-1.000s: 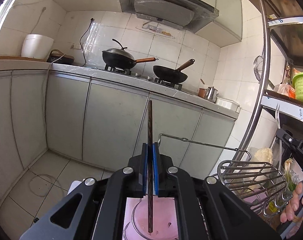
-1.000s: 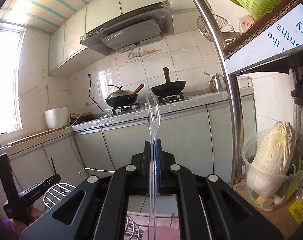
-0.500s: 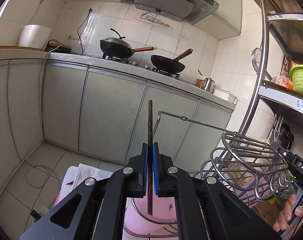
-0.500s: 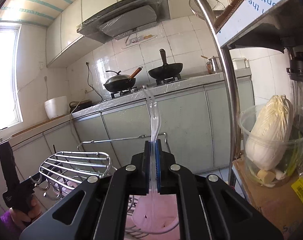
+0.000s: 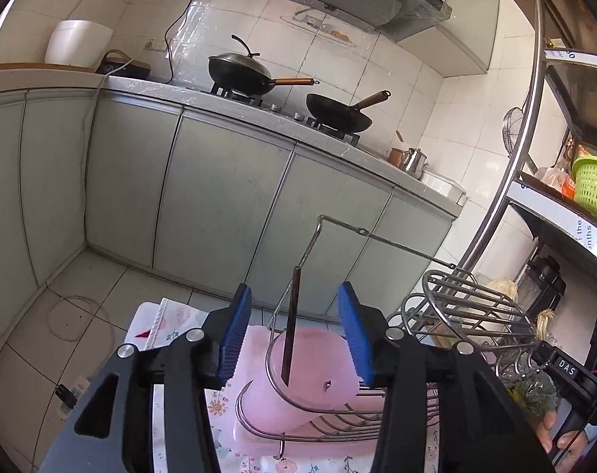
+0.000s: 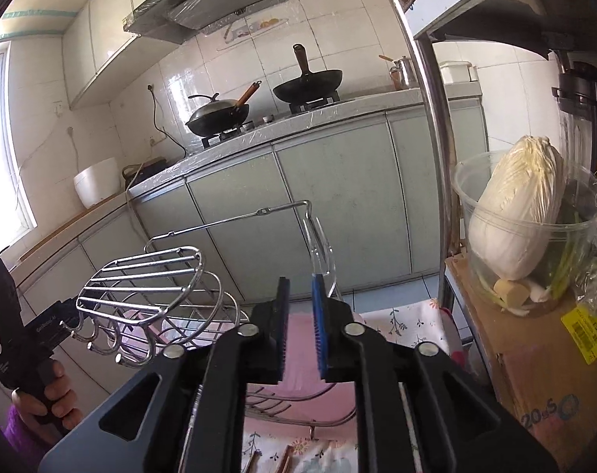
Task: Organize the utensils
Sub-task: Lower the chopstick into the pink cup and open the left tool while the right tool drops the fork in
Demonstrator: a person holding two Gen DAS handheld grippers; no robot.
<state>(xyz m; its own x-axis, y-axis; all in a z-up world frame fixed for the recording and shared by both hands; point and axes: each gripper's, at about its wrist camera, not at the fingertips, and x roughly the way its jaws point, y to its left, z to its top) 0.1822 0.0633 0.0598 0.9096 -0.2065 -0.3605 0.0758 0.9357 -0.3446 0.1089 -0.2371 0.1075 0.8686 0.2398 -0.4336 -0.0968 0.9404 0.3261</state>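
1. Left tool has just been opening: its jaws stand wide and the chopstick stands free between them, tip down in the pink cup.
2. Right tool has just been opening too, a narrow gap; the clear fork leans by its blue pad, apparently released.
3. Both pieces look delivered into the cup inside the wire rack.
4. More chopsticks lie on the cloth, seemingly left to do.

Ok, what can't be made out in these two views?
- Right wrist view: clear fork, lower part hidden behind the right gripper, whose jaws have just been opening.
- Right wrist view: brown sticks on the cloth, cut off by the bottom edge.
- Left wrist view: right hand, cut off at the corner.
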